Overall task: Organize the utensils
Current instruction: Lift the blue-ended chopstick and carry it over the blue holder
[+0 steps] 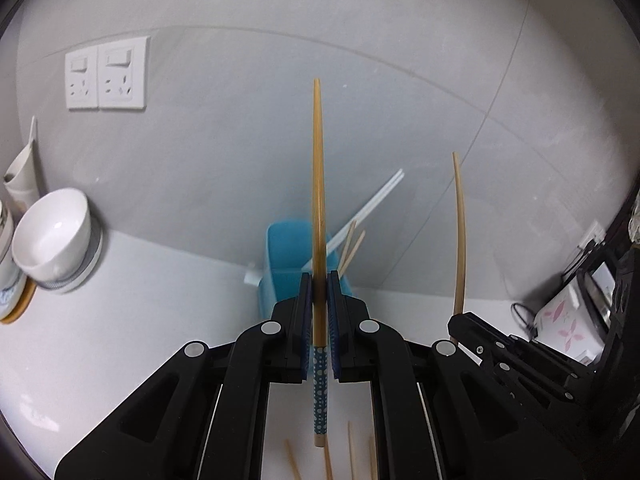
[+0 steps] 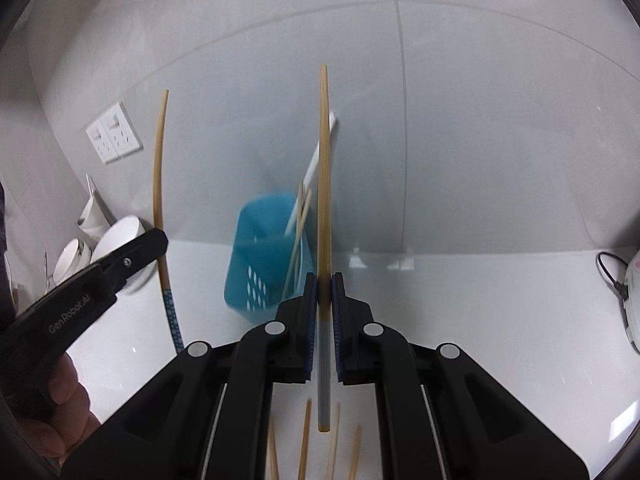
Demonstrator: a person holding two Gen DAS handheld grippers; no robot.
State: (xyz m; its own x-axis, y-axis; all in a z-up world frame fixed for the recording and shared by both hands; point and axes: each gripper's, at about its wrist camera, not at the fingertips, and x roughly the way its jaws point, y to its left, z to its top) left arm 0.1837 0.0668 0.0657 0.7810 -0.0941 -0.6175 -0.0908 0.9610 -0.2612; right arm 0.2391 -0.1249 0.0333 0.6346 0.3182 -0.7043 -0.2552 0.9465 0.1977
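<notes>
Two claws are each pinching one chopstick upright above the white desk (image 2: 500, 300). The left claw (image 1: 320, 292) is clamping the blue-dotted chopstick (image 1: 318, 184); the right claw (image 2: 324, 296) is clamping the grey-handled chopstick (image 2: 324, 184). Both are hovering near the blue basket (image 2: 260, 252), which is holding several sticks. More chopsticks (image 2: 306, 440) are lying on the desk below.

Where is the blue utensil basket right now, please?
The blue utensil basket stands on the white counter against the grey wall, just ahead of both tools and left of centre in the right wrist view, with the white bowls further left.
</notes>
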